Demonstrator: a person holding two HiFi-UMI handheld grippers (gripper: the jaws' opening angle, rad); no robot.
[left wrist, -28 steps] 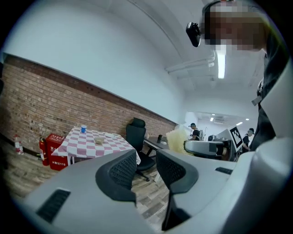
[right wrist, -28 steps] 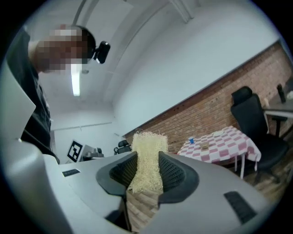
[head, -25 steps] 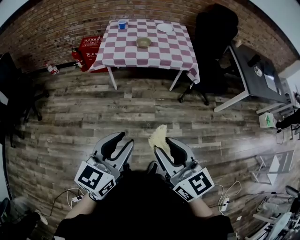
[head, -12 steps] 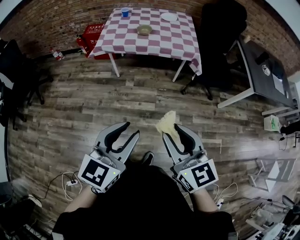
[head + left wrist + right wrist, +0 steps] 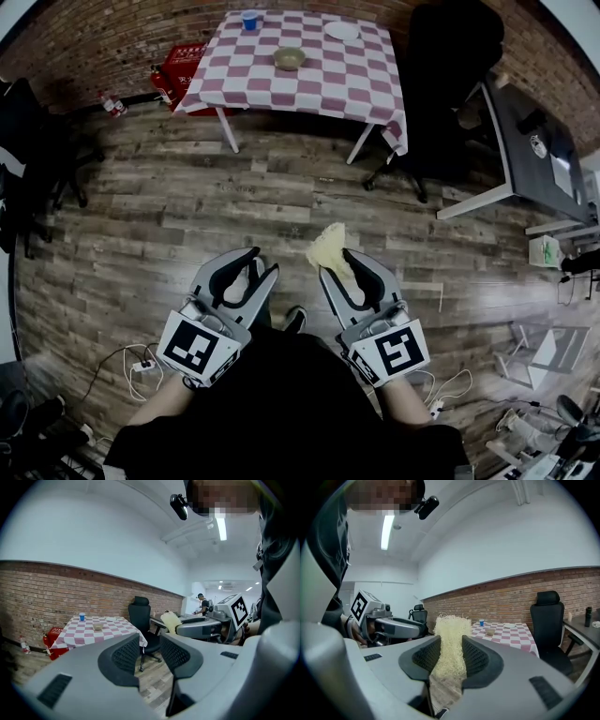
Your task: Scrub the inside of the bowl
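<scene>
1. Yellow scrubber (image 5: 328, 246) is pinched between the jaws of the right gripper (image 5: 336, 263), just as it was a second ago; the hold has not changed.
2. Since that earlier frame the table (image 5: 328, 84) has slid up toward the top edge of the head view. More plank floor (image 5: 187, 206) now shows between it and the grippers.
3. Both grippers sit a little higher in the frame than before. They are side by side, close to the person's body.
4. The left gripper (image 5: 260, 264) has its jaws partly spread, with the same gap as before. Only floor shows between them.
5. The scrubber's long axis runs along the right jaws. Its frayed end sticks out past the tips and points forward toward the table, while its other end reaches back between the pads.
6. The bowl (image 5: 289, 58) stands upright, mouth up, on the checked cloth at the table's far part. It is nearer the blue cup (image 5: 249, 20) than the white plate (image 5: 342, 30).
7. The bowl is well apart from both grippers and touches neither.
8. A black chair (image 5: 441, 75) stands just beside the table's right end.
</scene>
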